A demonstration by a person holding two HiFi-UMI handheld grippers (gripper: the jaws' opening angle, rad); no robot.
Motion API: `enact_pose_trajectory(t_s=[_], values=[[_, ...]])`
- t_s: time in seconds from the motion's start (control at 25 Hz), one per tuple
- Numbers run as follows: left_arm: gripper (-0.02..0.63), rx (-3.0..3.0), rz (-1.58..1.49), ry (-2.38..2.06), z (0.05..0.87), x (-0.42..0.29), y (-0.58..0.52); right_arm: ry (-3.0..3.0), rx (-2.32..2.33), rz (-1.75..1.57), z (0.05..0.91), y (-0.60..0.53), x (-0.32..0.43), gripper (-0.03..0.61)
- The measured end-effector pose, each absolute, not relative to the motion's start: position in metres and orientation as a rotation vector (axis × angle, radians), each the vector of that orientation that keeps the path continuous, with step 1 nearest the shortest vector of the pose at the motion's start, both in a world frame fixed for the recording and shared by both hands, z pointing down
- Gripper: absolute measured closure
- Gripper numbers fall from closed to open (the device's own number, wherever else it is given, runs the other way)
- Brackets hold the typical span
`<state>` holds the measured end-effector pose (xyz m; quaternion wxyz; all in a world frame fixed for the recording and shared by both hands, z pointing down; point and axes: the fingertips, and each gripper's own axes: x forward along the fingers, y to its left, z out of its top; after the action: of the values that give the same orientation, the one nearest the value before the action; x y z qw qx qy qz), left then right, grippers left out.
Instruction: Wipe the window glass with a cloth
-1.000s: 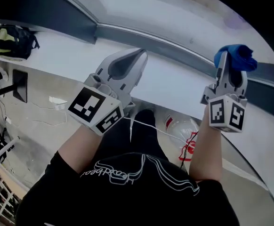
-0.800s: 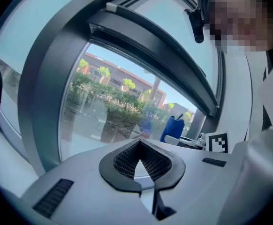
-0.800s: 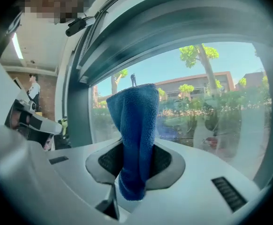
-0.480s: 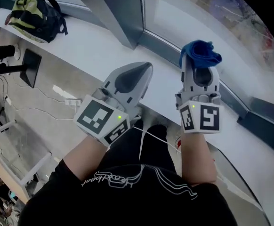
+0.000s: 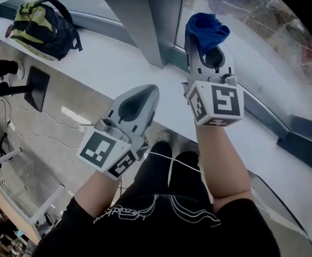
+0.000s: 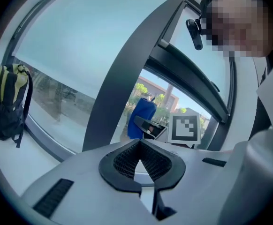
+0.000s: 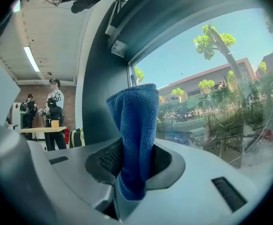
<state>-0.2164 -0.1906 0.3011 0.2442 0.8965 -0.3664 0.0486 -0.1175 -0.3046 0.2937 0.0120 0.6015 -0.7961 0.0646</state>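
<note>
The right gripper [image 5: 205, 50] is raised toward the window glass [image 5: 263, 31], its jaws closed tight on a blue cloth [image 7: 134, 135]. The cloth's upper part stands up in a folded bunch above the jaws. Its lower end is tucked down between the ribbed pads, so it cannot be seen how deep it goes. From the head view the bunched cloth [image 5: 204, 25] covers the jaw tips, lying just beside the dark window post [image 5: 150, 20] at the lower edge of the pane; whether it touches the glass cannot be told from any view. The left gripper [image 5: 148, 92] hangs lower, over the white counter [image 5: 108, 58] under the window. Its jaws are closed together at the tips with nothing between them, only a small wedge of light showing through the pads. Both hands are hidden behind the marker cubes, leaving only the forearms in sight. In the left gripper view the post hides part of the cloth. A yellow-and-black backpack [image 5: 43, 28] lies on the counter, well apart. The people in the right gripper view are too small to make out.
</note>
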Motion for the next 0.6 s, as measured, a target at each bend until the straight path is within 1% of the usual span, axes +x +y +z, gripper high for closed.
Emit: enact_pose_trajectory(t_s=[0.6], values=[[0.611, 2.430, 0.114, -0.974, 0.316, -0.231, -0.199, -2.370, 1.934, 0.195, 0.317, -0.345, -0.131, 0.485]])
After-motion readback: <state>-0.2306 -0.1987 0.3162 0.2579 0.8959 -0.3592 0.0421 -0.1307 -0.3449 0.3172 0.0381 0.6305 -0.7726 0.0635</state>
